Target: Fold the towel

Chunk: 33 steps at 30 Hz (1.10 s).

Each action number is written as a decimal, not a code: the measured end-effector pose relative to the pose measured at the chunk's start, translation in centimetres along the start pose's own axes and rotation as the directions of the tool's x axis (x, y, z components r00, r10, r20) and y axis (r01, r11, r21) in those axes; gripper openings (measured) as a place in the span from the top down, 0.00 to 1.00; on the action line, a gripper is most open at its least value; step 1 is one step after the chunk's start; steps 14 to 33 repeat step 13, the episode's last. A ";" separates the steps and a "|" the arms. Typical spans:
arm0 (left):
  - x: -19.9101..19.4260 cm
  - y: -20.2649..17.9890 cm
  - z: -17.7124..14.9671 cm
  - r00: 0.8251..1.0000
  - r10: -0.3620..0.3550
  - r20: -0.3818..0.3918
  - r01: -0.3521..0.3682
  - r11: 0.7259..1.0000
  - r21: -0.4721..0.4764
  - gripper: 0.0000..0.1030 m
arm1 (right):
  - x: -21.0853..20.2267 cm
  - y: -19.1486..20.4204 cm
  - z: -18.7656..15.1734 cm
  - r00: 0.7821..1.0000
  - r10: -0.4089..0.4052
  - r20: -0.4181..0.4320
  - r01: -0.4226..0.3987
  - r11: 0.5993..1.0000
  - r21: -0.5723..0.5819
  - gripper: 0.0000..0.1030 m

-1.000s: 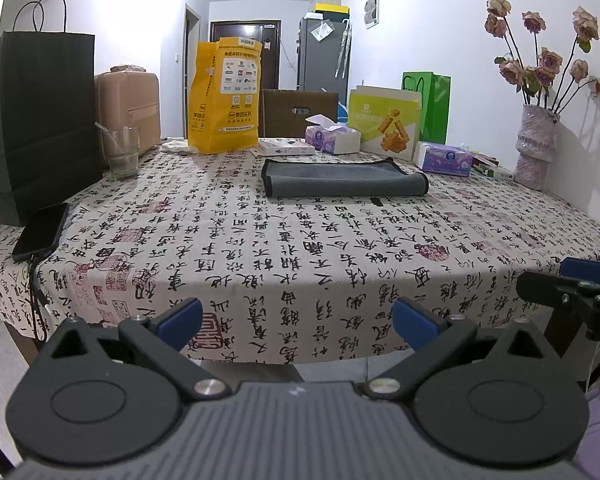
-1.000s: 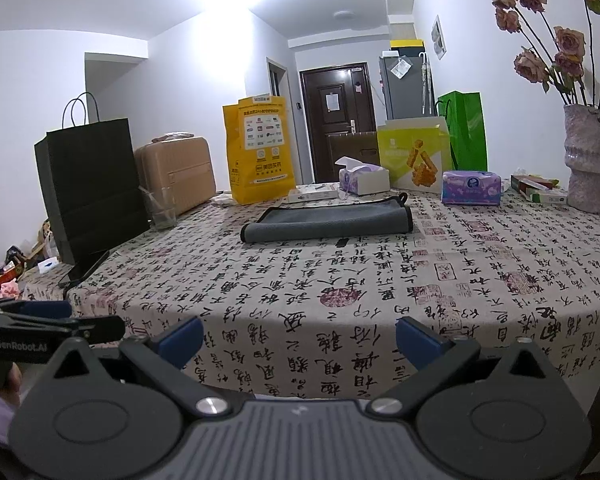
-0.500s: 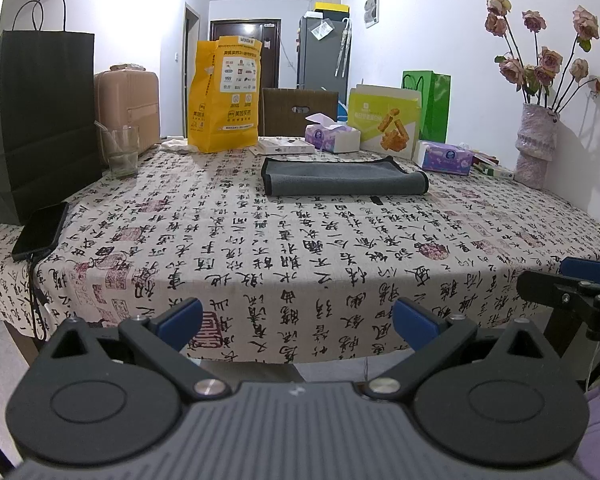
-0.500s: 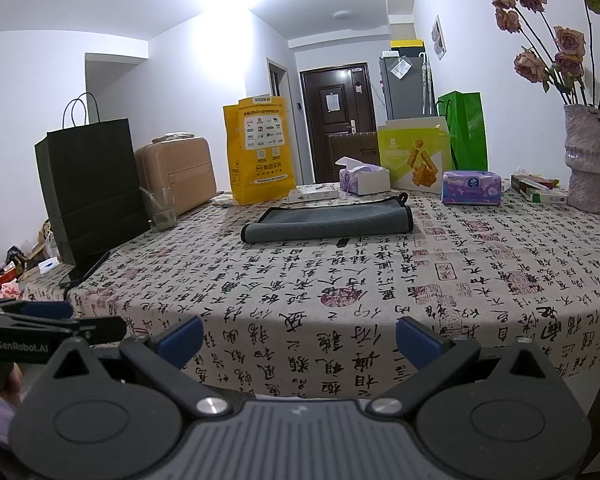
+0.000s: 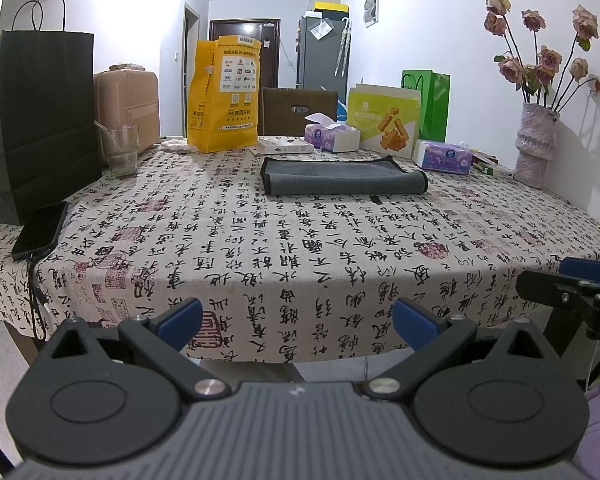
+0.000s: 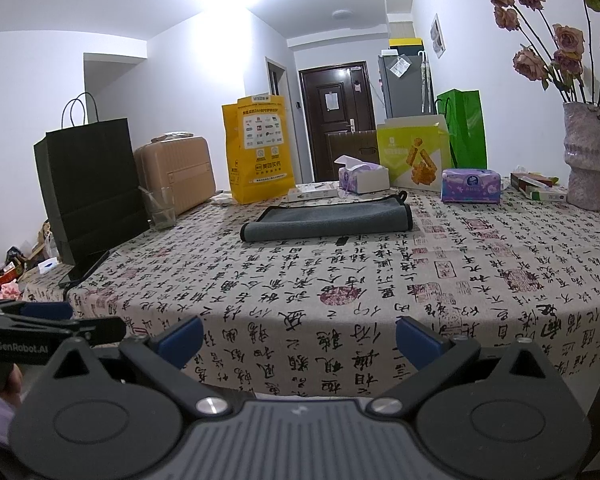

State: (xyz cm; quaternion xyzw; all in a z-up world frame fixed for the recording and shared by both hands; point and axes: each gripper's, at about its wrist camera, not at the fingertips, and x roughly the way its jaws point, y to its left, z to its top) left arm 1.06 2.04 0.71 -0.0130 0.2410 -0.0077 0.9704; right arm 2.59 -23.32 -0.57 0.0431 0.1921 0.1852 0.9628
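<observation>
A grey towel with black edging (image 5: 342,176) lies folded flat on the far half of the table; it also shows in the right wrist view (image 6: 328,221). My left gripper (image 5: 298,320) is open and empty, held off the table's near edge, far from the towel. My right gripper (image 6: 299,338) is open and empty, also off the near edge. The right gripper shows at the right edge of the left wrist view (image 5: 572,284). The left gripper shows at the left edge of the right wrist view (image 6: 52,326).
The table has a calligraphy-print cloth (image 5: 300,248). On it stand a black paper bag (image 5: 36,120), a phone (image 5: 40,230), a glass (image 5: 120,150), a yellow bag (image 5: 226,94), tissue boxes (image 5: 444,156) and a vase of flowers (image 5: 534,146).
</observation>
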 end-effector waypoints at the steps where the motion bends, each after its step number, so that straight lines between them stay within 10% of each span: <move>1: 0.0 0.0 0.0 1.000 0.000 0.000 0.000 1.000 0.000 0.00 | 0.0 0.0 0.0 1.000 0.000 0.000 0.000 1.000 0.000 0.00; 33: 0.0 0.0 0.0 1.000 -0.012 0.005 0.012 1.000 0.008 0.00 | 0.0 0.0 0.0 1.000 0.000 -0.001 0.000 1.000 0.003 0.00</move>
